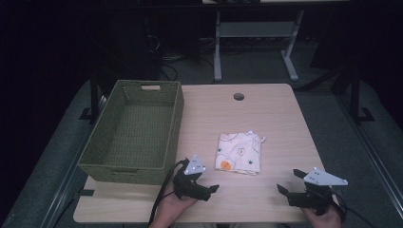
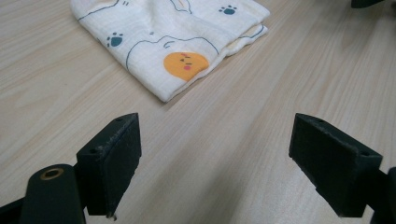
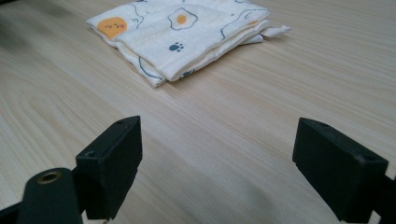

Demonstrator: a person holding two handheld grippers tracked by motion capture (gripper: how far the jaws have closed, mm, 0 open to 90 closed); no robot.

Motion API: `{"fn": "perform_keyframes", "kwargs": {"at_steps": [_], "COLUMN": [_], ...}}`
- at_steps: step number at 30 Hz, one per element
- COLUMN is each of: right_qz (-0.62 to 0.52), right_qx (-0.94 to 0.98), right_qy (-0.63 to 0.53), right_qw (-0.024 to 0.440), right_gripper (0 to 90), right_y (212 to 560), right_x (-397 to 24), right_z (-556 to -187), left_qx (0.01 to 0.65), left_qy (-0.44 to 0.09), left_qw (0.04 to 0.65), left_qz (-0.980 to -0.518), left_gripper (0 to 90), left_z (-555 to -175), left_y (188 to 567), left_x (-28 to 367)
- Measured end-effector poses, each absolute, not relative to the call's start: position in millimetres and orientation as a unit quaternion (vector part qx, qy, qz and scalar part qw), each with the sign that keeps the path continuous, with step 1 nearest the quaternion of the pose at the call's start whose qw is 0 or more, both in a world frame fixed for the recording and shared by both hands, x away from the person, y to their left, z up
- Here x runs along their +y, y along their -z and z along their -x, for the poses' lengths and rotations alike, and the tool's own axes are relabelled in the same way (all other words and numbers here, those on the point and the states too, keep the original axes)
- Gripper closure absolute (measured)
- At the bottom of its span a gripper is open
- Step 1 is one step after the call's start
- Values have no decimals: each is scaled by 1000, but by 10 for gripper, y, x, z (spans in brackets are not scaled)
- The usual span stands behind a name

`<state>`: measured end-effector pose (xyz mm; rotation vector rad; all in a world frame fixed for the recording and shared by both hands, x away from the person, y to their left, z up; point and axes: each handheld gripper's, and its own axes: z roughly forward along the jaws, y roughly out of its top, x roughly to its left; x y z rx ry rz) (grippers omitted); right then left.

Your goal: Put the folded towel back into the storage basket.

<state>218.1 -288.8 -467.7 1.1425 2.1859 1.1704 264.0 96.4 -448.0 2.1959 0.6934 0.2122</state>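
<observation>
A person's two hand-held tools are hovering at the near edge of a wooden table, the left gripper and the right gripper both with jaws spread wide and gripping nothing. Just beyond them, near the table's middle, a folded cloth printed with paw marks and an orange face is lying flat, apart from both tools and nearer the left one. In the left gripper view its folded corner is pointing toward the open jaws; in the right gripper view the stacked layers are showing loose at the edge. Farther left, a green woven basket is standing empty beside the cloth.

The likely trouble lies in those layers: a pinch taking only the top ply could be peeling the fold open as it lifts, leaving the cloth trailing. A jaw driven low could also be scraping the tabletop, or pushing the bundle away instead of catching it.
</observation>
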Motion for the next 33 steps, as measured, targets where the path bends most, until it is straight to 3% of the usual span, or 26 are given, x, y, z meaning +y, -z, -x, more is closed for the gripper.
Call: {"fn": "perform_keyframes", "kwargs": {"at_steps": [17, 33], "right_qz": [-414, -410], "right_qx": [782, 783], "right_qy": [-426, -429], "right_qw": [187, 186], "right_gripper": [153, 153], "right_y": [4692, 4677], "right_x": [-2869, -2872], "right_z": [-2223, -2196], "left_qx": [221, 211], "left_qy": [-94, -91], "left_qw": [373, 321], "left_qz": [-896, -919], "left_gripper": [217, 228], "left_z": [-2906, -3430], "left_y": [4194, 4072], "left_x": [545, 108]}}
